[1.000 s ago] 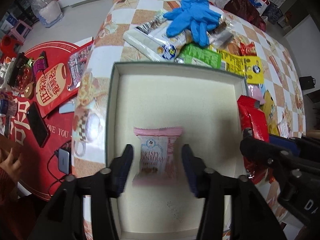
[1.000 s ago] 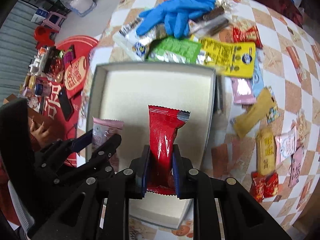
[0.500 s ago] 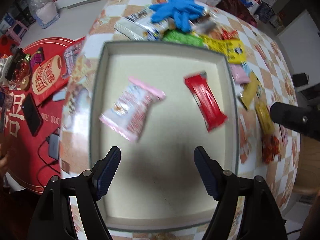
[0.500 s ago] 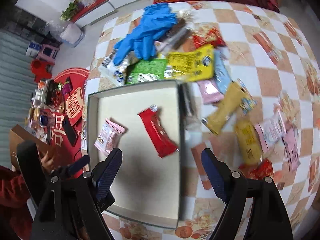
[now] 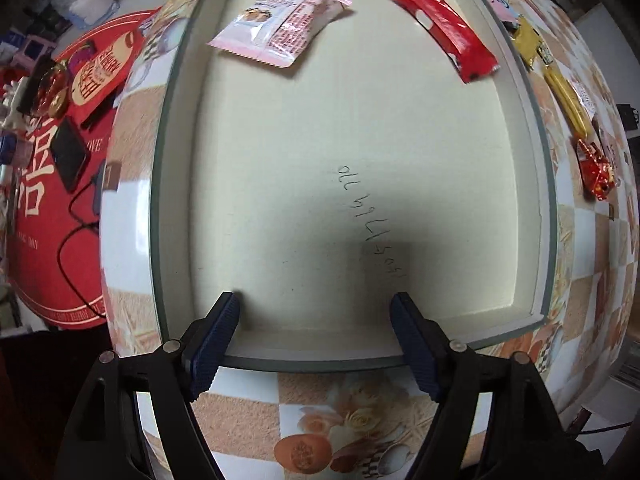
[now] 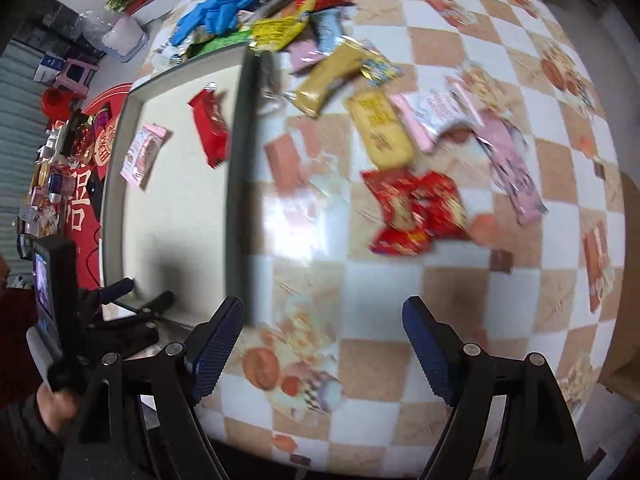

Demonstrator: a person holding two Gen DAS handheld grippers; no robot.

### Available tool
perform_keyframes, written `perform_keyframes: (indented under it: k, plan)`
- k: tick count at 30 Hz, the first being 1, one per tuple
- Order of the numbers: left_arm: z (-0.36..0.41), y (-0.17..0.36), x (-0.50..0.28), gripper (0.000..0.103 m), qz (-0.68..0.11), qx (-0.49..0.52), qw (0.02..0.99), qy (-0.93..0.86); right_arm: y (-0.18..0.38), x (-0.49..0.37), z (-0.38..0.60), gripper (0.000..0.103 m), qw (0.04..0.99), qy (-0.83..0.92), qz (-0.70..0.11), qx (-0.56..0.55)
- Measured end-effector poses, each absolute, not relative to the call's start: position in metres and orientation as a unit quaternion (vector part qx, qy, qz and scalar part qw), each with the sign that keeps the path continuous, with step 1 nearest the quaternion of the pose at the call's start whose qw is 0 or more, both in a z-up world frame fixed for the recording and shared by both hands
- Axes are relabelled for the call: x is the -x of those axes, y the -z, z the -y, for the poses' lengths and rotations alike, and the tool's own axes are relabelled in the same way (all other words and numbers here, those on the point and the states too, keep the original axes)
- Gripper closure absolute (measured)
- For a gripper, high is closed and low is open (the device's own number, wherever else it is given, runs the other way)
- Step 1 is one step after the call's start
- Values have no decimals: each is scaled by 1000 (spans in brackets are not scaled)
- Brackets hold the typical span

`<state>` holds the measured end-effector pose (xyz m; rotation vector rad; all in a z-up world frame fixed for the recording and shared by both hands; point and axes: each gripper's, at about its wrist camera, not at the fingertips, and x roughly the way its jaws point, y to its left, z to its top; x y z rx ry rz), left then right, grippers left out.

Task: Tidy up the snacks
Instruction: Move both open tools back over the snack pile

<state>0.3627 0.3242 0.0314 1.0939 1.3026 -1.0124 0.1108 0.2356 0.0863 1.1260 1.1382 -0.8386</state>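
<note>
While only a pink packet (image 5: 280, 26) and a red packet (image 5: 444, 34) lie in the box (image 5: 538, 184), toward its far edge, most of the sorting looks left to do. Both the left tool (image 5: 316, 316) and right tool (image 6: 320, 320) gape wide, holding nothing. Many loose snacks (image 6: 412, 204) lie on the worktop (image 6: 460, 296) beside the box's right edge and beyond its far one.

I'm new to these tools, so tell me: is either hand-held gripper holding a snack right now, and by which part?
Nothing is held. The left hand-held gripper and right hand-held gripper are both open and empty; the pink packet and red packet lie loose in the box.
</note>
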Motion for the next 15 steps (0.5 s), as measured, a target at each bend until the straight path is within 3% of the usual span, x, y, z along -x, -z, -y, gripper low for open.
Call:
perform_keyframes:
  k: [5, 15]
  plan:
    - [-348, -29, -362, 13, -543, -469, 551, 425, -71, -54, -257, 20, 578, 387, -481, -534]
    - [-390, -38, -351, 12, -534, -477, 556, 421, -63, -14, -273, 20, 570, 387, -467, -554]
